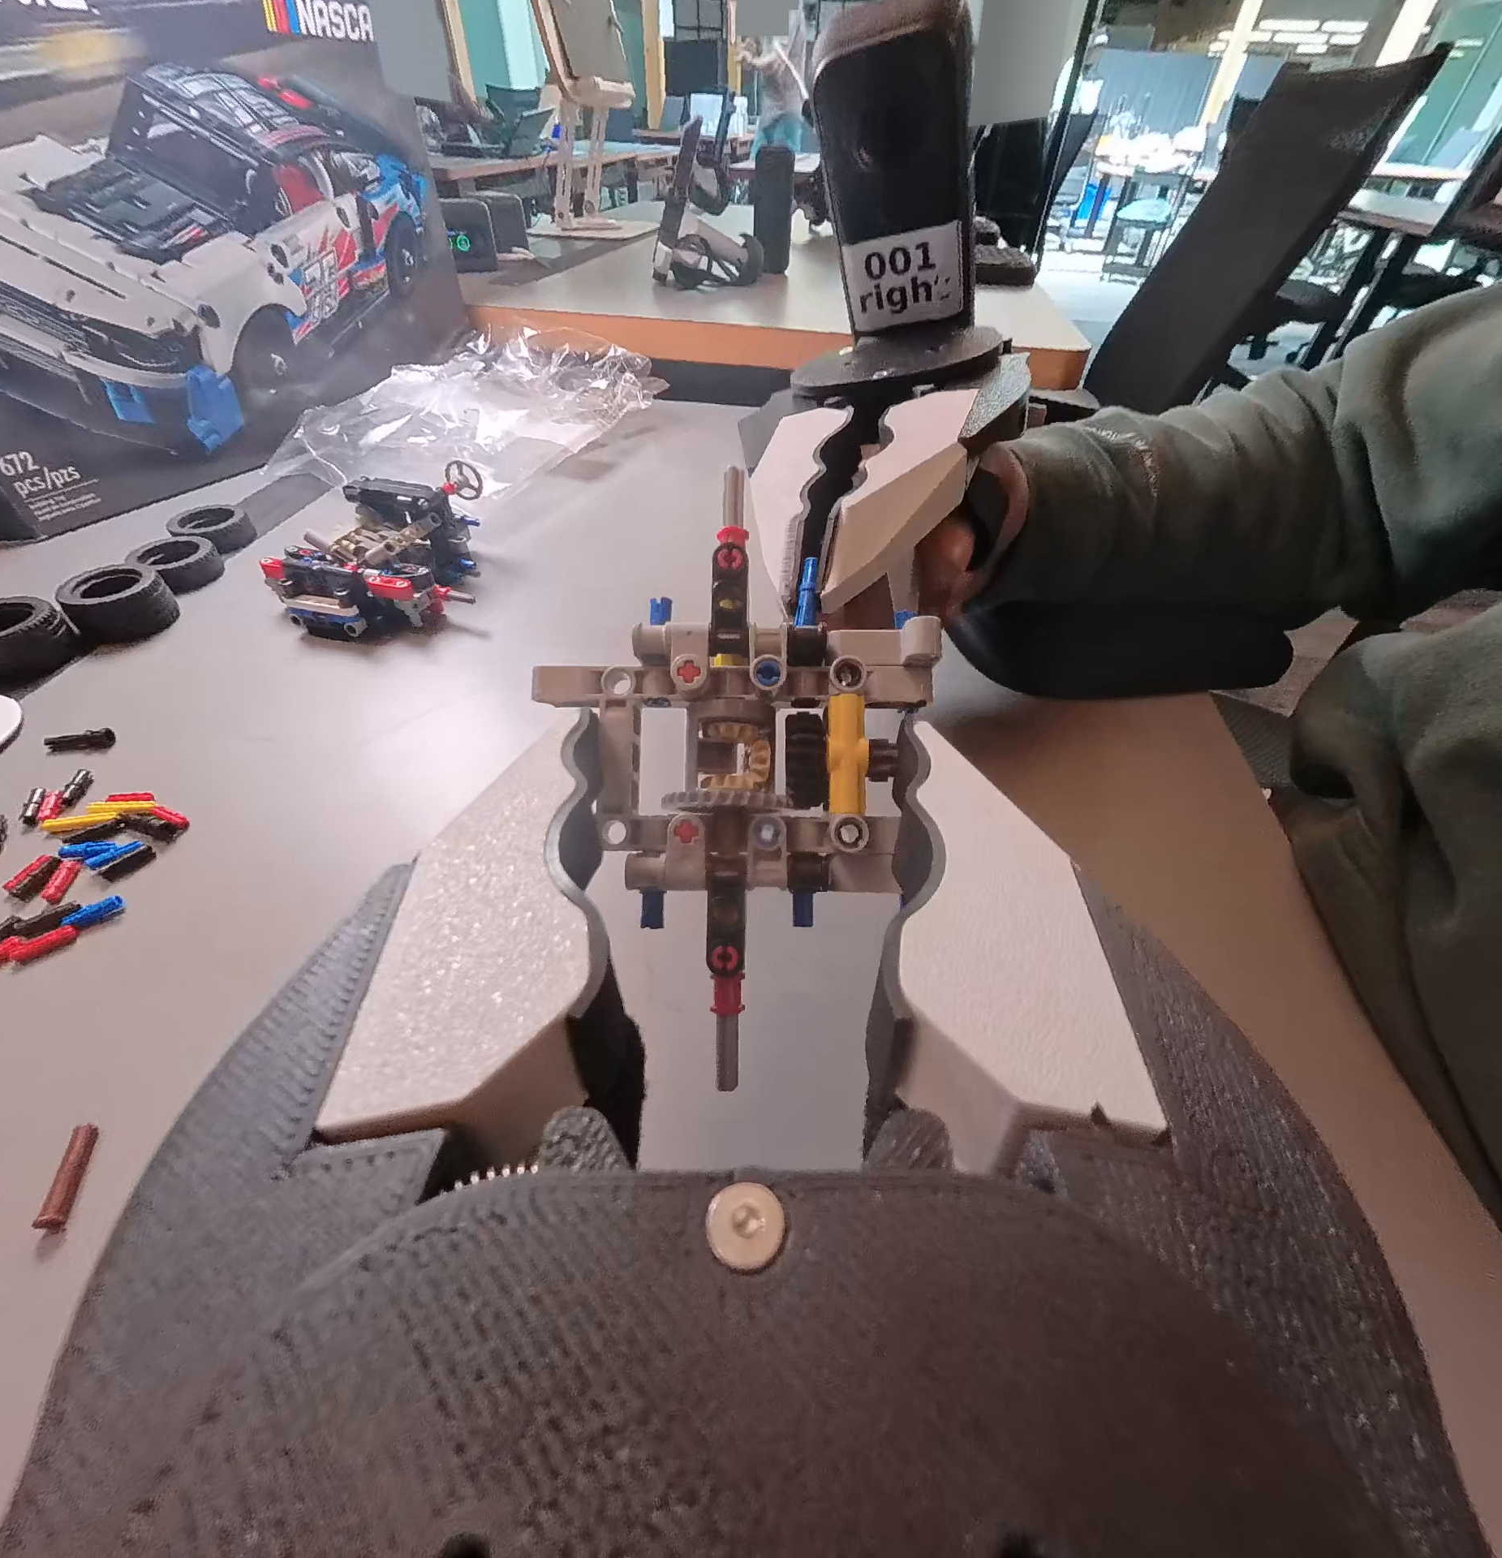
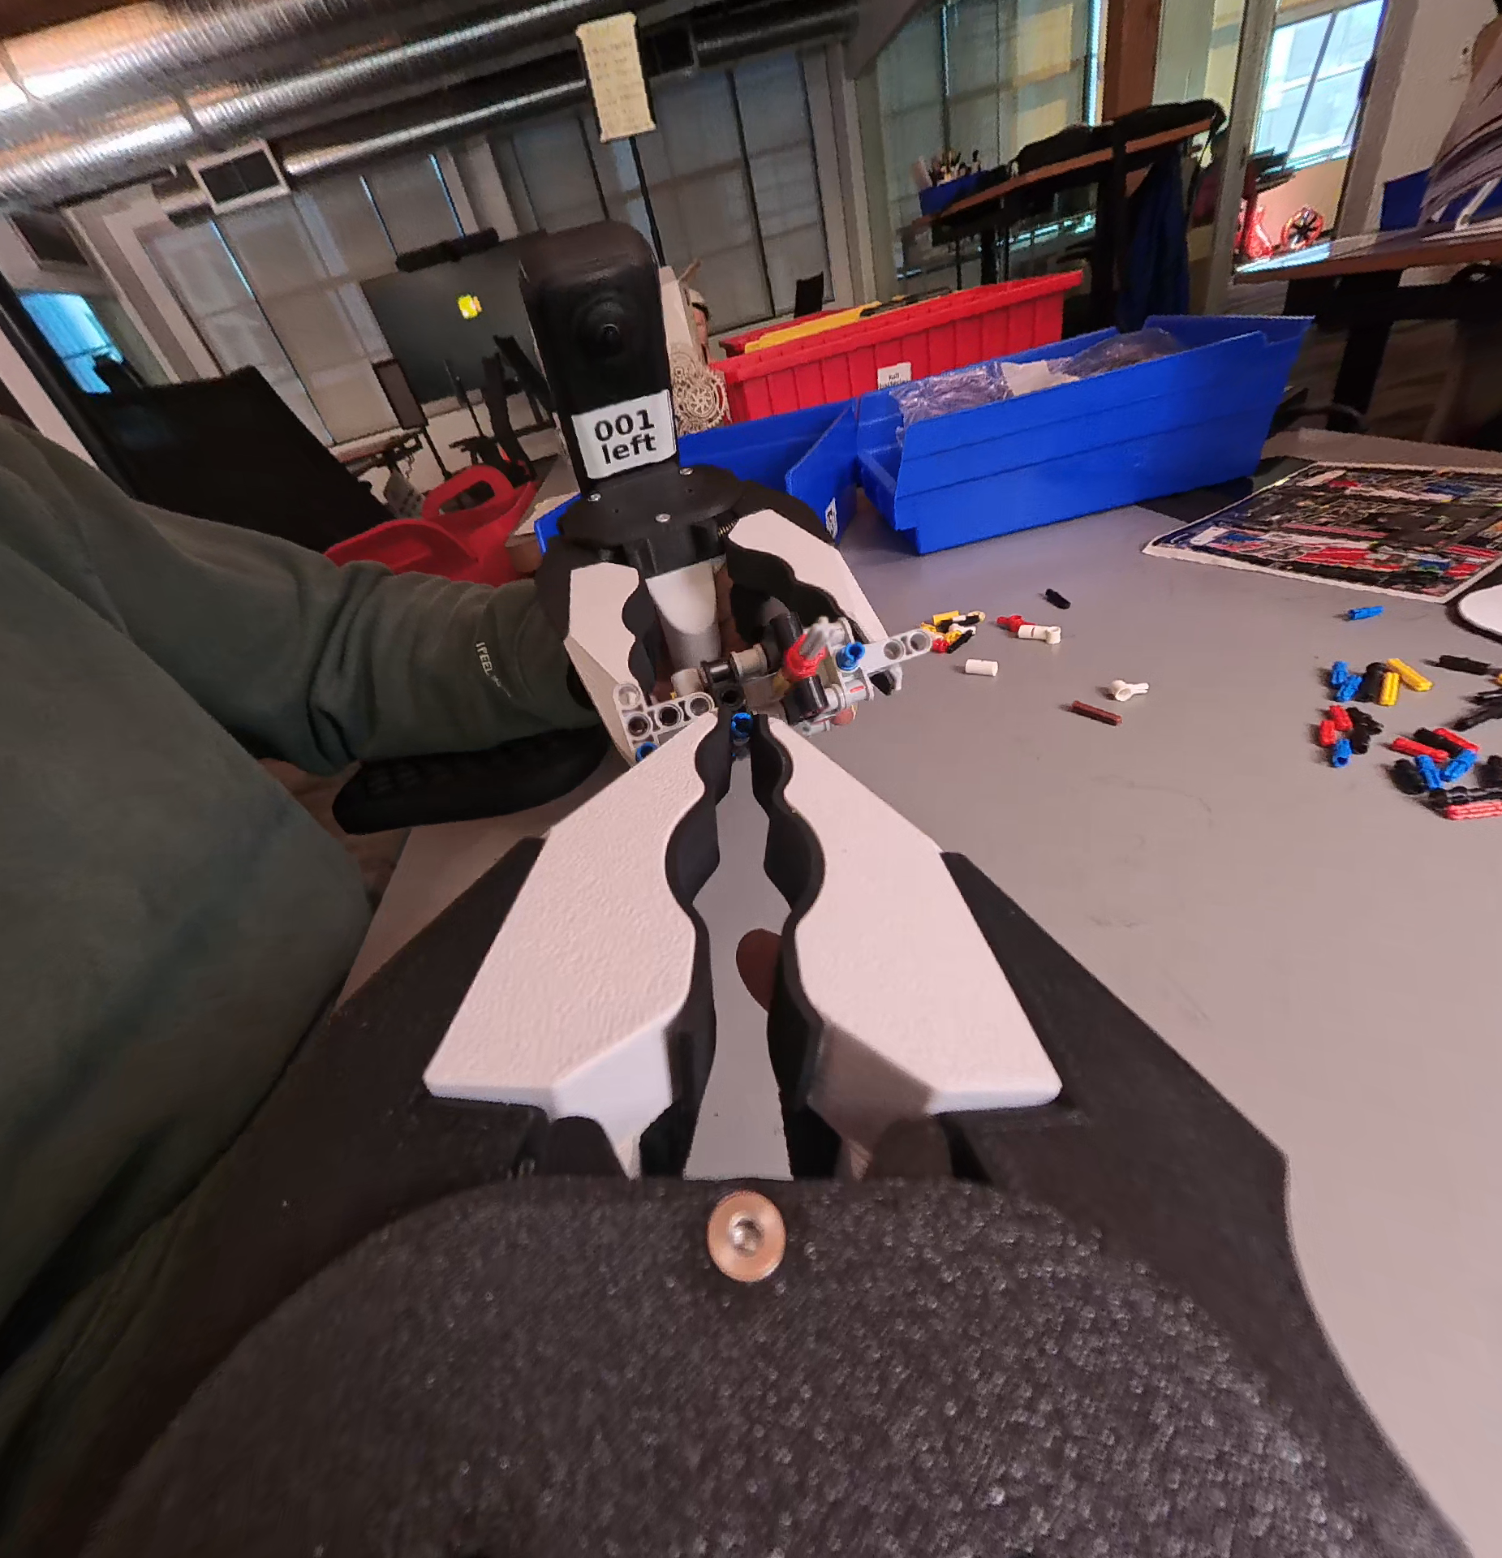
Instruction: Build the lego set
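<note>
My left gripper (image 1: 743,759) is shut on a grey brick-built gear frame (image 1: 734,759) with tan and black gears, a yellow connector and a long axle through it. Both pads press on the frame's sides and hold it above the grey table (image 1: 309,759). The frame also shows in the right wrist view (image 2: 772,674), held in the left gripper (image 2: 730,658). My right gripper (image 2: 737,733) is shut on a blue pin (image 2: 737,723) that sticks out of the frame's far edge. In the left wrist view the right gripper (image 1: 806,590) pinches the same blue pin (image 1: 808,582) from above.
A second small car assembly (image 1: 376,556), several black tyres (image 1: 115,590), a clear plastic bag (image 1: 477,396) and a printed box (image 1: 182,236) lie to the left. Loose coloured pins (image 2: 1422,742), a brown axle (image 2: 1097,713), an instruction booklet (image 2: 1354,531) and blue bins (image 2: 1068,438) lie to the right. Left and right tips are no more than a few centimetres apart.
</note>
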{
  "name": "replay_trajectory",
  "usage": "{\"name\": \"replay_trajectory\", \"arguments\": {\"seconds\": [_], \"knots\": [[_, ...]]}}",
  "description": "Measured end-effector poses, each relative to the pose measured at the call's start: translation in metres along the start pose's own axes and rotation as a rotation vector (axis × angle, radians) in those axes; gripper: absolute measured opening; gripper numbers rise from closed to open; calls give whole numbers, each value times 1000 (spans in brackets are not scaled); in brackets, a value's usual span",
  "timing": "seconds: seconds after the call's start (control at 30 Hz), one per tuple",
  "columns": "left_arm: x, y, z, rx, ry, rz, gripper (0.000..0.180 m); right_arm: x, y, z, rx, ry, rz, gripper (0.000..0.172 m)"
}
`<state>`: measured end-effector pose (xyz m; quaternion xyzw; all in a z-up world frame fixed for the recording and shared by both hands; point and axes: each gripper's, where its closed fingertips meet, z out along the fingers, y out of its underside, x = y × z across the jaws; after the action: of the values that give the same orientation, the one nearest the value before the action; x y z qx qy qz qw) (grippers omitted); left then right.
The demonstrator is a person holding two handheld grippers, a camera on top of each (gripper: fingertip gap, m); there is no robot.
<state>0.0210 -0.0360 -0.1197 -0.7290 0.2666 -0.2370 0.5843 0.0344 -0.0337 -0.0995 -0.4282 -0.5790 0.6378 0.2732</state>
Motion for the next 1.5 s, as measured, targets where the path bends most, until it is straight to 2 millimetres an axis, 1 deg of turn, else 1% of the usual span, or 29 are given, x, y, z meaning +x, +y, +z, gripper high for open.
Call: {"name": "replay_trajectory", "arguments": {"seconds": [0.07,0.2,0.27,0.43,0.53,0.67,0.73,0.87,1.0,1.13,1.2,1.33,1.43,1.5], "knots": [[0,0,-1,-3,-6,9,69,0,0,1,-2,13,-12,3],[4,1,0,-6,6,19,68,-5,2,-1,-22,-26,-6,3],[3,2,1,-11,8,14,69,-2,4,0,-34,-8,-20,3],[5,5,1,-38,16,43,68,-6,10,-2,-100,-28,-43,3],[4,11,3,-66,13,49,68,-1,15,-1,-122,-10,-43,3],[5,19,4,-118,18,83,68,-2,25,-1,-198,-2,-87,3],[7,19,5,-116,29,80,68,-4,24,-3,-203,-16,-85,3],[5,20,5,-106,36,50,68,0,26,-2,-209,3,-94,3],[8,19,6,-100,51,50,68,-4,26,-4,-211,-24,-77,3],[6,17,5,-86,41,31,68,-1,24,-2,-187,-14,-45,3],[8,15,5,-72,56,21,68,-6,21,-3,-173,-44,-20,3],[6,15,6,-82,23,48,68,-1,23,-3,-164,-44,77,3],[0,20,5,-115,-30,108,67,5,29,-1,-201,2,73,3],[2,20,6,-116,-28,128,68,2,29,-2,-208,-10,76,3]]}}
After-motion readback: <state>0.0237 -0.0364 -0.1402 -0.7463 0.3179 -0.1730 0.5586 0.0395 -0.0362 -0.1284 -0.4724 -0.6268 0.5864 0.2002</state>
